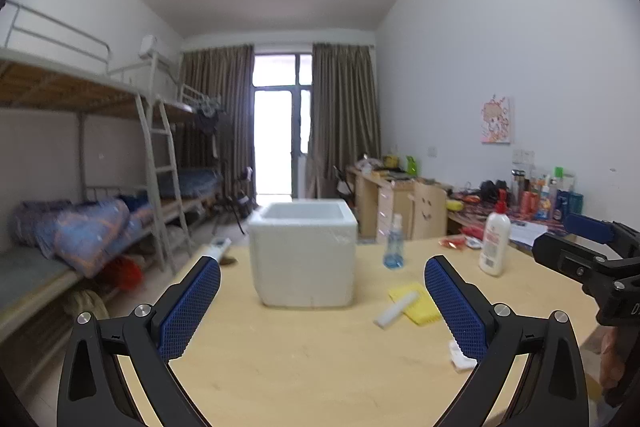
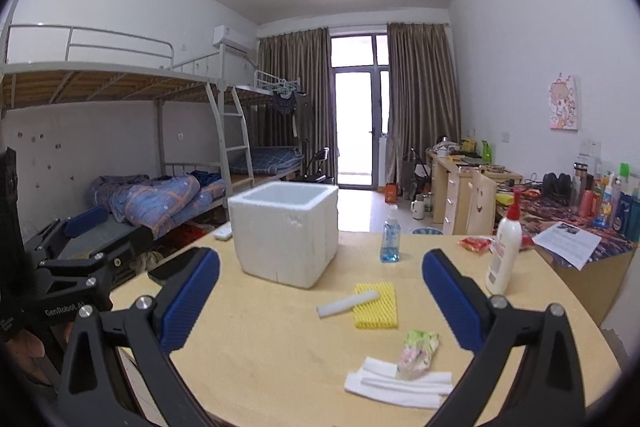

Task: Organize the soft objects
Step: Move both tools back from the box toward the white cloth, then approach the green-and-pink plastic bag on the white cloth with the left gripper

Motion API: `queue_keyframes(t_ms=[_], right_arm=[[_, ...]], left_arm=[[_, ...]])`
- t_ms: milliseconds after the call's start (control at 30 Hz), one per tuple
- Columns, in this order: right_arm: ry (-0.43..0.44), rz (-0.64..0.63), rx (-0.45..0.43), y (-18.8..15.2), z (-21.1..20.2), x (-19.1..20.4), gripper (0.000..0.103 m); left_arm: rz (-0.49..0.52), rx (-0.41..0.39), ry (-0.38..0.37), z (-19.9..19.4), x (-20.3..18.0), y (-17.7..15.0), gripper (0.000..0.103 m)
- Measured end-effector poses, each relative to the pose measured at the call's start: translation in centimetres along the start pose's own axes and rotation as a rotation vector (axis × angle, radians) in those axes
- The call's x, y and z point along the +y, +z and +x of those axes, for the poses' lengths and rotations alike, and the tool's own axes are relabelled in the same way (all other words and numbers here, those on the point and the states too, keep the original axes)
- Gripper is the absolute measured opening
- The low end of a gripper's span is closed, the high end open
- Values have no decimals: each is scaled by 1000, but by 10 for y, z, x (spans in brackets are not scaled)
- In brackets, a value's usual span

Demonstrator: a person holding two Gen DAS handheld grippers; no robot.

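A white foam box stands open-topped on the wooden table. A yellow foam net sleeve lies right of it, with a white foam stick across it. A folded white cloth lies nearer, with a small floral soft item on it. My left gripper is open and empty, facing the box; it also shows at the left of the right wrist view. My right gripper is open and empty above the table; it also shows at the right of the left wrist view.
A blue spray bottle and a white lotion bottle stand right of the box. A red packet and a remote lie at the far edge. Bunk beds stand left, cluttered desks right.
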State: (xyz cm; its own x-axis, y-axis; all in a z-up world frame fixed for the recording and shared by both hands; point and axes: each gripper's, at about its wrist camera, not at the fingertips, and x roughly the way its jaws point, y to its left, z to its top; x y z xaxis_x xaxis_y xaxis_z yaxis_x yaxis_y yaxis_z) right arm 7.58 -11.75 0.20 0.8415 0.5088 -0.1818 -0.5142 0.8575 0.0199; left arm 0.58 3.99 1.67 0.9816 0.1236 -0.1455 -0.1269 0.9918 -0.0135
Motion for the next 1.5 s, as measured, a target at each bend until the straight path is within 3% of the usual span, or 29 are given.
queue_keyframes(t_ms=[267, 500, 833, 1500], right_arm=[[-43, 6, 40, -30, -4, -7, 102], [-79, 49, 61, -52, -6, -20, 102], [-102, 67, 66, -56, -8, -27, 102], [-238, 167, 136, -70, -15, -91, 102]], left_arm=[[-41, 17, -26, -5, 1, -30, 102], [-29, 43, -1, -2, -4, -49, 102], [-13, 82, -23, 6, -15, -54, 102], [61, 170, -205, 52, -77, -53, 102]])
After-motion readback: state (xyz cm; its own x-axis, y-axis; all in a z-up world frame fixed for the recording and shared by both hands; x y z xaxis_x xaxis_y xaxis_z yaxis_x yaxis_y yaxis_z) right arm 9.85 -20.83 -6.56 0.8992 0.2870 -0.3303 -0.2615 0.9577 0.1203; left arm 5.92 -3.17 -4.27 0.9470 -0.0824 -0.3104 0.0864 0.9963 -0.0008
